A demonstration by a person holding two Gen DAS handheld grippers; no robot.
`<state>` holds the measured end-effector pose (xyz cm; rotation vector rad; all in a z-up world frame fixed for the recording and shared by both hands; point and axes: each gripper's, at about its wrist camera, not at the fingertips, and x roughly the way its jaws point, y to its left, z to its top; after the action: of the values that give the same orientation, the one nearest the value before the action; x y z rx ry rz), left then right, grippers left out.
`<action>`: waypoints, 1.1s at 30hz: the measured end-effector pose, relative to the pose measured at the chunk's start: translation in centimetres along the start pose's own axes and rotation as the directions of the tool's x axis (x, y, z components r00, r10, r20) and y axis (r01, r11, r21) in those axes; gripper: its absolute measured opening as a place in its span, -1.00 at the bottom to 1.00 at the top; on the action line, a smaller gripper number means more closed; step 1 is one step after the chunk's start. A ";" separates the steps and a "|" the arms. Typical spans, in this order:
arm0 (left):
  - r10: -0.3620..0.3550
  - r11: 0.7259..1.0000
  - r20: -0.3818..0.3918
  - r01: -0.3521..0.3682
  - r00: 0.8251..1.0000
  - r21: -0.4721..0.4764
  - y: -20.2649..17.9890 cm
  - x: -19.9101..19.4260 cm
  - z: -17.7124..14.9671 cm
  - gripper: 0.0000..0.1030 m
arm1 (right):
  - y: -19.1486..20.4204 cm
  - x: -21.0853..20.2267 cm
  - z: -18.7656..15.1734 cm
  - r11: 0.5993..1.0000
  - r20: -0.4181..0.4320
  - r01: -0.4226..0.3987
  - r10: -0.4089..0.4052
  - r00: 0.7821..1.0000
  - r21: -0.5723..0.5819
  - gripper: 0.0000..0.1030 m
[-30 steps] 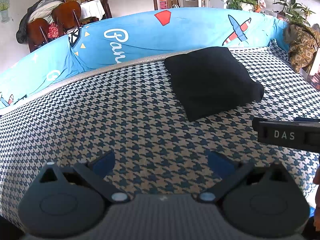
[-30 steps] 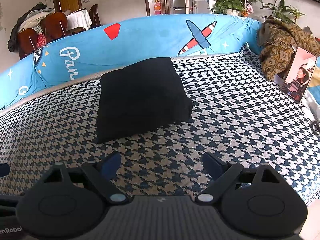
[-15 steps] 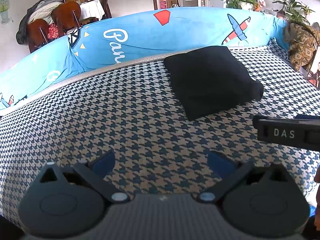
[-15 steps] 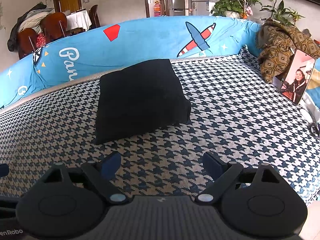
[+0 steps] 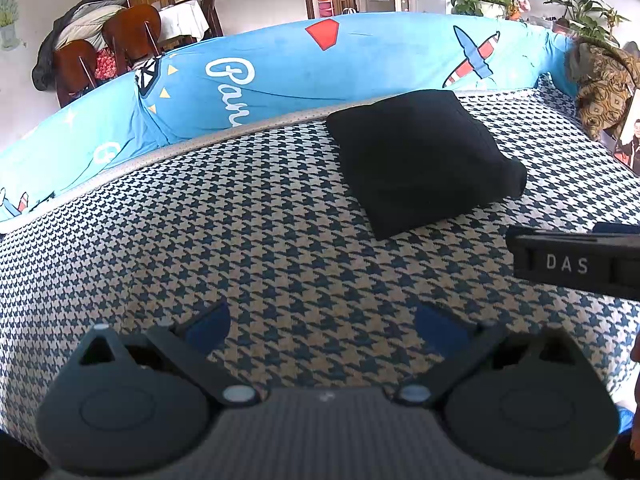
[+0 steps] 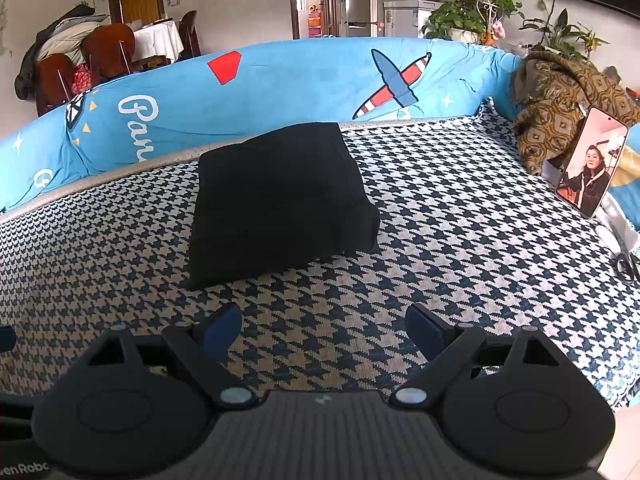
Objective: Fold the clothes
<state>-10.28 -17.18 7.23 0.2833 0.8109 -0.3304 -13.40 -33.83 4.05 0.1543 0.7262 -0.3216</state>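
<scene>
Left wrist view showed, nearest the lens, the left gripper (image 5: 322, 330) with its jaws spread wide and nothing between the blue pads (image 5: 208, 326), only the houndstooth cover (image 5: 240, 240) under them. At the right edge of that view a black bar marked DAS, part of the right gripper's body (image 5: 576, 264), reached in, so the two tools sat close side by side. In the right wrist view the right gripper (image 6: 322, 330) was likewise wide and empty, poised above bare cover.

Farther off lay the black garment (image 6: 280, 200), already a compact, thick rectangle, resting flat on the cover just short of the blue cushion (image 6: 280, 88) that ran along the far edge. It was apart from both grippers, far and to the right in the left view and slightly left of centre in the right view. A phone (image 6: 592, 164) leaned against a brown patterned cloth (image 6: 560, 104) at the far right.

Judging by the tidy shape, the folding looked finished or nearly so. If another fold were wanted, both grippers would do best to take the near corners together, pinching all layers, and carry them over evenly so the stack does not slide apart.

Both grippers pointed forward and downward toward the cover, level with one another.
</scene>
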 end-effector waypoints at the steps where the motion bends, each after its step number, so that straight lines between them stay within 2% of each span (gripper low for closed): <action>1: 0.000 1.000 0.000 0.000 1.000 0.000 0.0 0.0 0.0 1.00 | 0.0 0.0 0.0 1.000 0.001 0.000 0.000 1.000 -0.001 0.74; 33: 0.003 1.000 -0.007 -0.003 1.000 0.005 -0.1 0.2 -0.1 1.00 | 0.2 -0.1 0.0 1.000 0.005 0.018 -0.018 1.000 -0.016 0.74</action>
<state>-10.29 -17.31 7.02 0.2901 0.8165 -0.3287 -13.37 -33.62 4.07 0.1320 0.7255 -0.3331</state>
